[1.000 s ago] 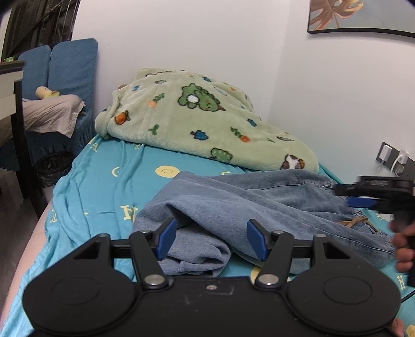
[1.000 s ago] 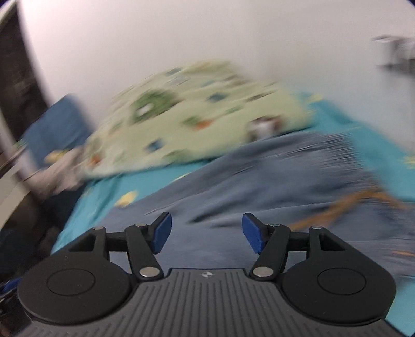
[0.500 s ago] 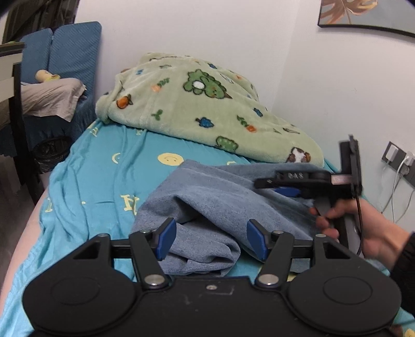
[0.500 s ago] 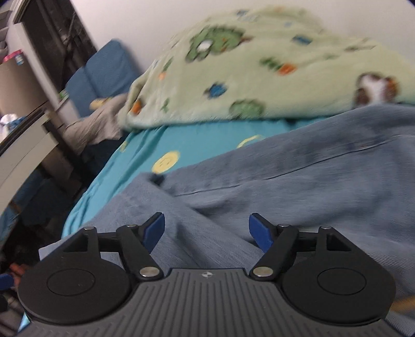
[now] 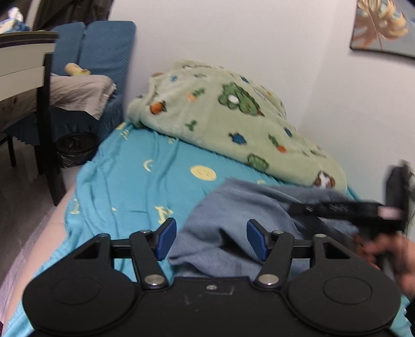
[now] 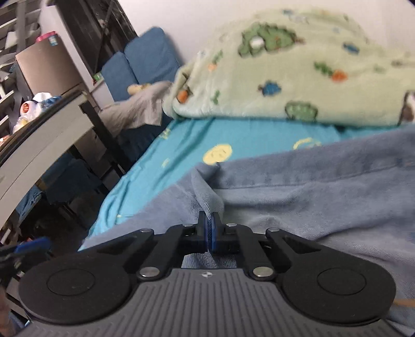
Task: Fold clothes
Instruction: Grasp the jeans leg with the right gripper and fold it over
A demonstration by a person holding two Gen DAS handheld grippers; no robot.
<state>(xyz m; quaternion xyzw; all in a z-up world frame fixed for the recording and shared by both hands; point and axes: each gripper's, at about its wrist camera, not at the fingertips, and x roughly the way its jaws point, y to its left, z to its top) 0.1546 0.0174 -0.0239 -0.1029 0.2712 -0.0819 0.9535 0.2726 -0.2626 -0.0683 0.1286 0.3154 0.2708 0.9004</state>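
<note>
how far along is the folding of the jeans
Early. Nothing looks folded: the jeans lie rumpled on the teal sheet. In hand: the right gripper has its jaws shut on a raised denim fold; the left gripper is open above the cloth. All folds remain.

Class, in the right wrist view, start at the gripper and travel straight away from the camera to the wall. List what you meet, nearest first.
right gripper → jeans → blue bedsheet → green blanket → white wall
</note>
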